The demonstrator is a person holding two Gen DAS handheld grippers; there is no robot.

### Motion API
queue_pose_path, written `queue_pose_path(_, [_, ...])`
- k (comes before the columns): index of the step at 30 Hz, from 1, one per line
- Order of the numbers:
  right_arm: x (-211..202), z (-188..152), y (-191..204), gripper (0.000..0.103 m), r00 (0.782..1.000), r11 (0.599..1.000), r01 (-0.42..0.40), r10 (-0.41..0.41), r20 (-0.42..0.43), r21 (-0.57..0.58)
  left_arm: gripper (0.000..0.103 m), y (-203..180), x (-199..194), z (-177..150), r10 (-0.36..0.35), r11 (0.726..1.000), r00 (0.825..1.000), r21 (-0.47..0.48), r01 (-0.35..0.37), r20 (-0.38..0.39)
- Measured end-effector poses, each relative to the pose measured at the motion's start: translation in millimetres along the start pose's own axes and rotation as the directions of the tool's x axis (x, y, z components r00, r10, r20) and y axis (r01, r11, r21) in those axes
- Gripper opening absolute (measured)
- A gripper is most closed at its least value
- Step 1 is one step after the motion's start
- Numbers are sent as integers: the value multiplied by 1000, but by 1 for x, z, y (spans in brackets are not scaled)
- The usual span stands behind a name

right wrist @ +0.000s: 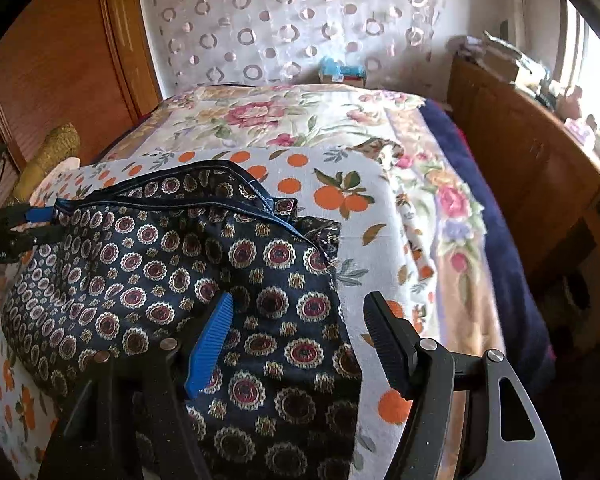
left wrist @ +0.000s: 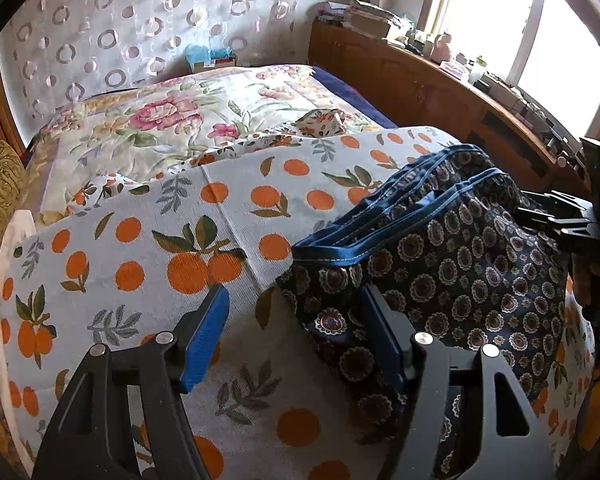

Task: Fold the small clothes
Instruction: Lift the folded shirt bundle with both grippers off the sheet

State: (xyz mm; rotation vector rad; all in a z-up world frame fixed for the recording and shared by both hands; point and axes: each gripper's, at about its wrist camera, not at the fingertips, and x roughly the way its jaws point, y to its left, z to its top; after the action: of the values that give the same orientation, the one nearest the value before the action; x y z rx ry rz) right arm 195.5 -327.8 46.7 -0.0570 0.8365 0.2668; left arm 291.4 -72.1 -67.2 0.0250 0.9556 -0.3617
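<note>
The dark patterned garment [left wrist: 460, 264] with blue trim lies bunched on the orange-print cloth [left wrist: 140, 248], ahead of my jaws and between my two grippers. From my left gripper [left wrist: 296, 336] it sits to the right: its lower left corner reaches across to my right-hand finger, which lies against or just above the fabric, while my left-hand finger stands over bare orange-print cloth. My left jaws are spread wide and hold nothing. The garment's blue-edged waistband [left wrist: 388, 216] gapes open just ahead of them.

From my right gripper [right wrist: 300, 340] the same garment [right wrist: 188, 272] spreads ahead and to the left, running under my blue-padded left finger; my right finger hangs over the orange-print cloth [right wrist: 364, 216] beside the garment's edge. These jaws are also wide apart and grip nothing.

In the right wrist view my left gripper [right wrist: 40, 220] shows at the garment's far left, near the waistband end.

Beyond my jaws lies a floral bedspread [right wrist: 284, 120], a curtain with ring patterns [right wrist: 284, 24] behind it, and a wooden cabinet [left wrist: 412, 80] to the right.
</note>
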Motion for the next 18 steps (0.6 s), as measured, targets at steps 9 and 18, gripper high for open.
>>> queue_pose_path(9, [16, 11, -12, 59, 995, 995, -97, 97, -4, -5, 60, -1, 4, 1, -28, 1000, 1000, -1, 28, 4])
queue_pose_path(18, [24, 5, -9, 22, 987, 986, -158, 158, -4, -53, 12, -12, 5, 9, -91, 996, 996, -10, 91, -11])
